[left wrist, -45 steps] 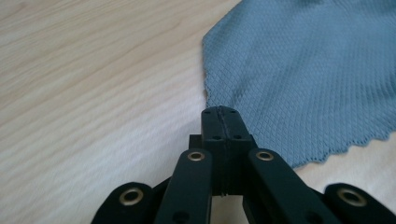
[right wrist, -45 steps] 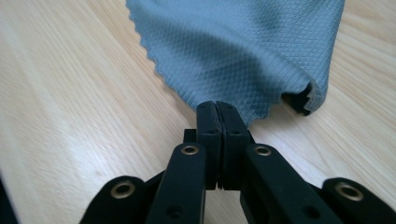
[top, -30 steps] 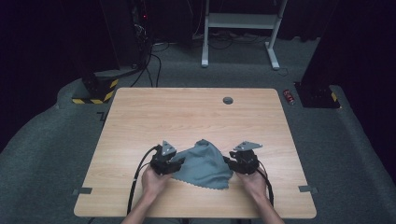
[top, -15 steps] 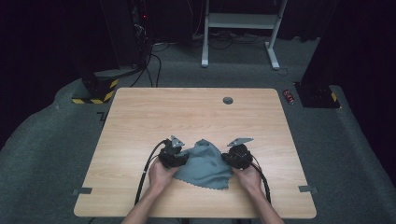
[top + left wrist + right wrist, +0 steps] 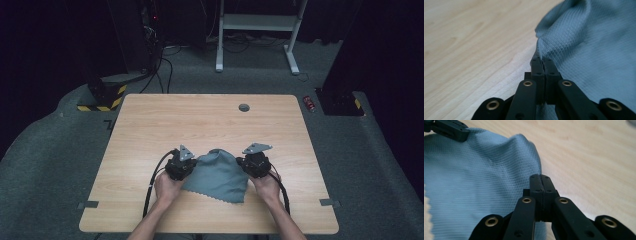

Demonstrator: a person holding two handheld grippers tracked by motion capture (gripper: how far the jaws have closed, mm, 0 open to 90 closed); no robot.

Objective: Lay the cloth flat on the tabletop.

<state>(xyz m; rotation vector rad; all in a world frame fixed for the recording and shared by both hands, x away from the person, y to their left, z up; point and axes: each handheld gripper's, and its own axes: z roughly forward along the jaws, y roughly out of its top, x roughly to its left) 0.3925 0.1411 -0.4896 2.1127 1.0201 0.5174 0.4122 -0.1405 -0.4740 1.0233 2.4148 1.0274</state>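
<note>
Both hand-held grippers, left [image 5: 189, 165] and right [image 5: 246, 164], have just pinched the grey cloth's [image 5: 217, 175] edges near the surface's [image 5: 150, 130] near edge; best lift evenly.

**Blue-grey cloth bunched on the table**

A blue-grey cloth [image 5: 219, 175] with a fine diamond weave lay on the near half of the light wooden table [image 5: 210, 120], roughly centred from left to right. It was rumpled rather than flat: its far part rose in a soft, rounded hump, and its near edge spread out onto the wood in a wavy, slightly jagged line. Folds ran inward from its left and right edges, where the fabric was gathered and lifted.
</note>
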